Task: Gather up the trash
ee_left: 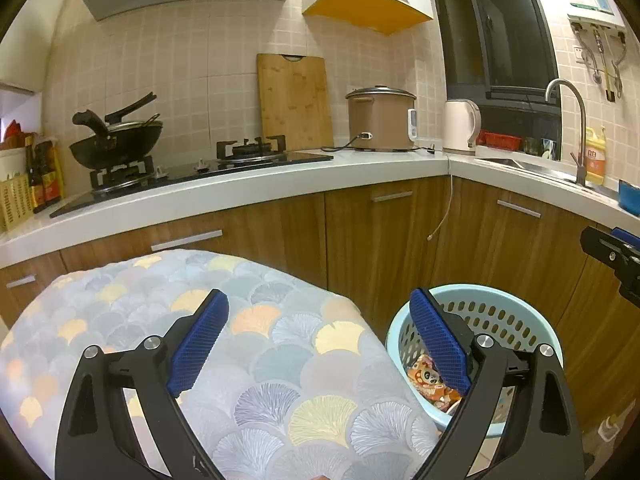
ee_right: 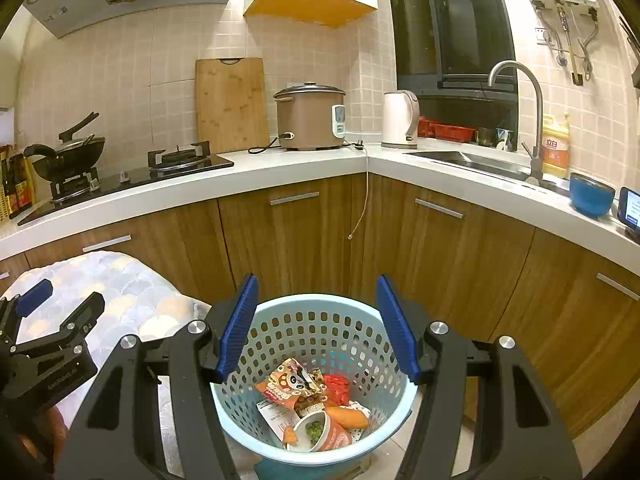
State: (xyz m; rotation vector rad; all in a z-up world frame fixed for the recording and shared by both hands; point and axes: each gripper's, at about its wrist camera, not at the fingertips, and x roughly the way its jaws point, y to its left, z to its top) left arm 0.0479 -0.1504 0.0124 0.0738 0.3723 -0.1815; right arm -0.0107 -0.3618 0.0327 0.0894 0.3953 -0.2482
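Trash is lying in the light blue perforated basket (ee_right: 316,364) on the floor: an orange snack wrapper (ee_right: 290,384) with a panda face, a red crumpled piece (ee_right: 336,388), a white paper sheet (ee_right: 274,414), and an instant-noodle cup (ee_right: 320,432) tipped on its side with green bits showing inside. The right gripper (ee_right: 318,326) is hovering above the basket's mouth, its jaws spread wide and holding nothing, one blue pad (ee_right: 238,326) sitting over the near left rim and the other over the right rim.

The left gripper (ee_left: 320,340) is hanging over a surface covered by a fan-patterned cloth (ee_left: 260,344) in grey, yellow and peach, just left of the basket (ee_left: 496,316). Its jaws are also spread wide and gripping nothing; its right pad is overlapping the basket's left rim in the left wrist view, where the panda wrapper (ee_left: 430,380) is peeking out behind it.

Behind, a white counter (ee_right: 304,170) is running around the corner above wooden cabinets. A wok (ee_right: 70,156) is sitting on the gas hob, a wooden cutting board (ee_right: 232,104) is leaning on the tiled wall, and a brown rice cooker (ee_right: 310,118), a white kettle (ee_right: 400,120), a sink faucet (ee_right: 520,112), a yellow detergent bottle (ee_right: 554,148) and a blue bowl (ee_right: 592,200) are standing along it.
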